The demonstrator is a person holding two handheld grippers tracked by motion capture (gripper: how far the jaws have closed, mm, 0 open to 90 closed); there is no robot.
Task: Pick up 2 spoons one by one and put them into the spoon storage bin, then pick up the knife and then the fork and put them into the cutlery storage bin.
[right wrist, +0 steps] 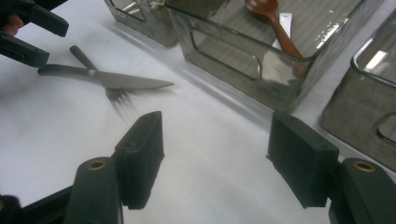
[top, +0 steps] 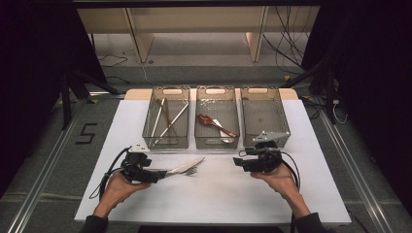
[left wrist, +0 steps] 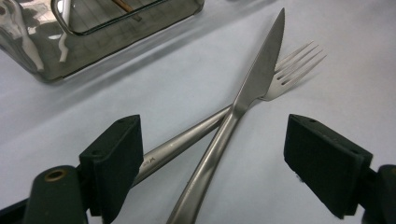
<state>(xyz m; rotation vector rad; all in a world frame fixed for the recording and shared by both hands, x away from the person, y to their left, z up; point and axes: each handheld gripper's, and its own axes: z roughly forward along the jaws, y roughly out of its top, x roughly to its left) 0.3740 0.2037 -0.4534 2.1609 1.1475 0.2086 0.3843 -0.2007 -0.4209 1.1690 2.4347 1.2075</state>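
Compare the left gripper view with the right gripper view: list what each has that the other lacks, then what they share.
Left gripper view alone: the left gripper seen along its own open jaws, with the crossed handles of knife and fork lying between them, neither pad pressing.

Right gripper view alone: the right gripper, open over bare white table, and the middle bin with a brown spoon inside.

Both: knife, fork, white table, and the left bin.
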